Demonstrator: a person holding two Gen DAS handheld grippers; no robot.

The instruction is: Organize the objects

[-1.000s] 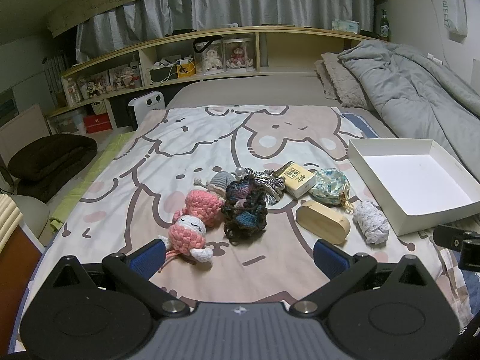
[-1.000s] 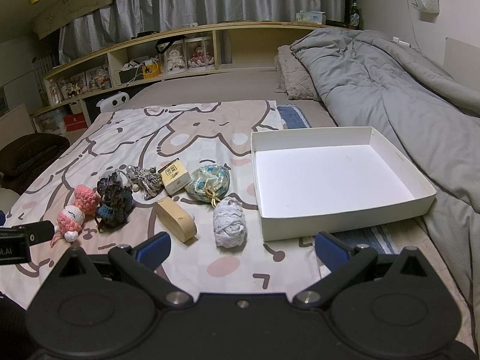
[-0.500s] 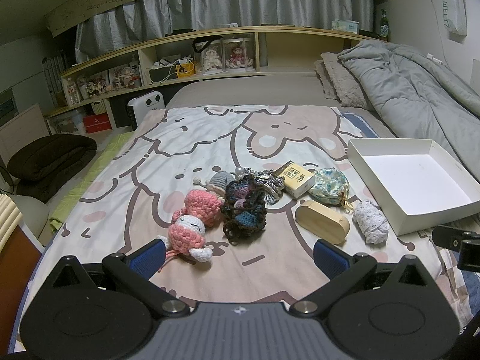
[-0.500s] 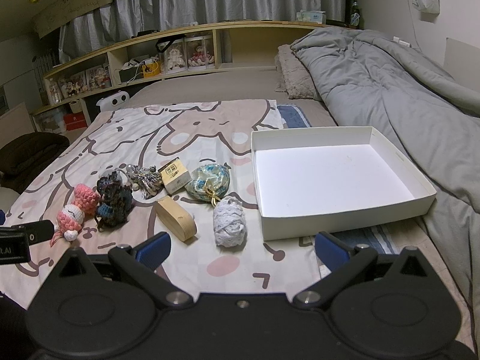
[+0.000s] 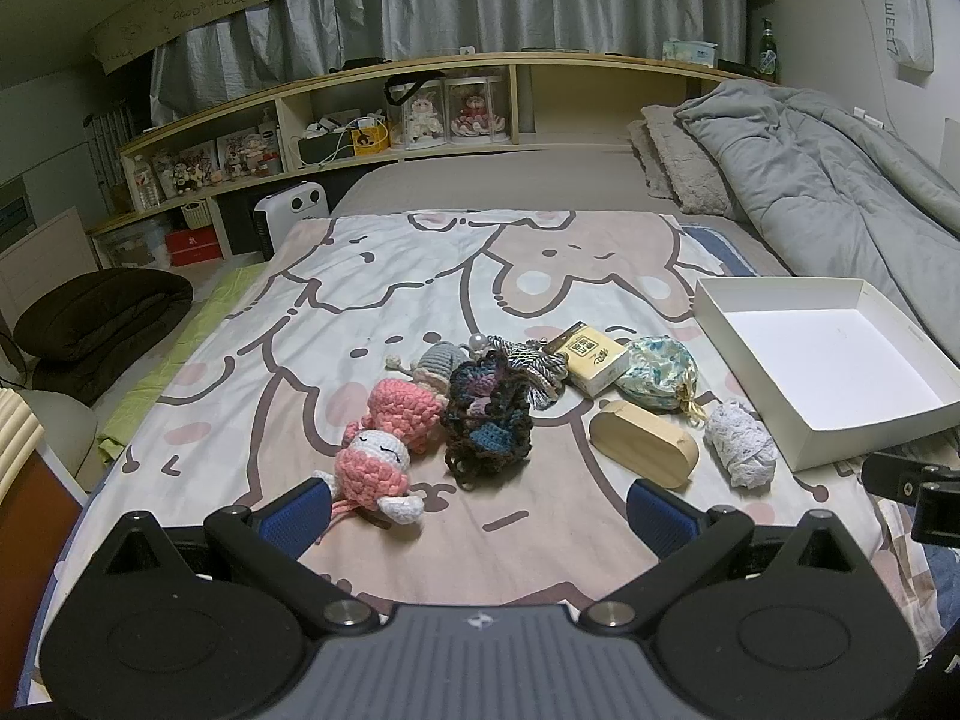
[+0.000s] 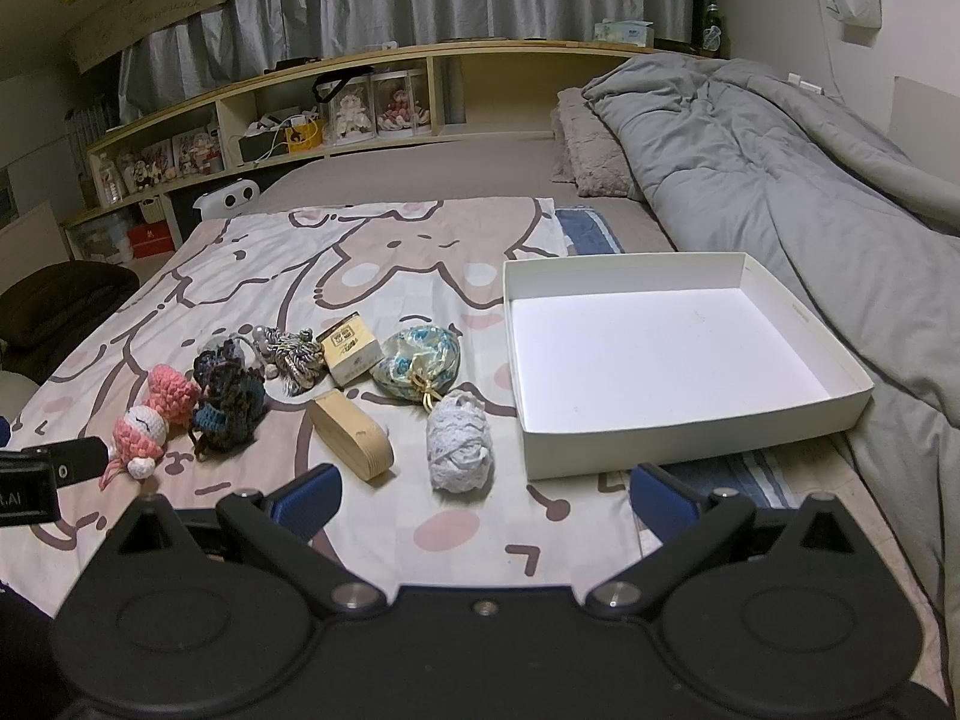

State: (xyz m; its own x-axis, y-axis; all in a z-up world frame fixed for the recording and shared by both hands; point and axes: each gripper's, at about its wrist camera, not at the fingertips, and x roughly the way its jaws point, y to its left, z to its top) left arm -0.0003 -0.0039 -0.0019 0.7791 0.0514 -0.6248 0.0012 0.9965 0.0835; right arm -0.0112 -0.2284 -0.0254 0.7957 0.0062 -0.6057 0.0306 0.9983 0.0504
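Observation:
Several small things lie in a row on the bed: a pink crochet doll [image 5: 384, 450] [image 6: 150, 420], a dark crochet pouch [image 5: 489, 420] [image 6: 225, 390], a striped tassel bundle [image 5: 537, 363], a yellow card box [image 5: 594, 354] [image 6: 351, 348], a blue floral pouch [image 5: 657, 375] [image 6: 420, 363], a wooden oval case [image 5: 642, 441] [image 6: 351, 435] and a white lace roll [image 5: 741, 450] [image 6: 459, 441]. An empty white box [image 5: 762, 354] [image 6: 690, 438] stands to their right. My left gripper [image 5: 480, 513] is open just short of the doll. My right gripper [image 6: 483, 492] is open just short of the lace roll.
A grey duvet [image 6: 780, 150] is piled along the bed's right side, with pillows [image 5: 678, 156] behind. A shelf of figurines [image 5: 456, 108] runs along the back wall. A dark cushion [image 5: 96, 312] lies on the floor at the left.
Both grippers have edged slightly forward toward the objects. Nothing was taken hold of or moved.

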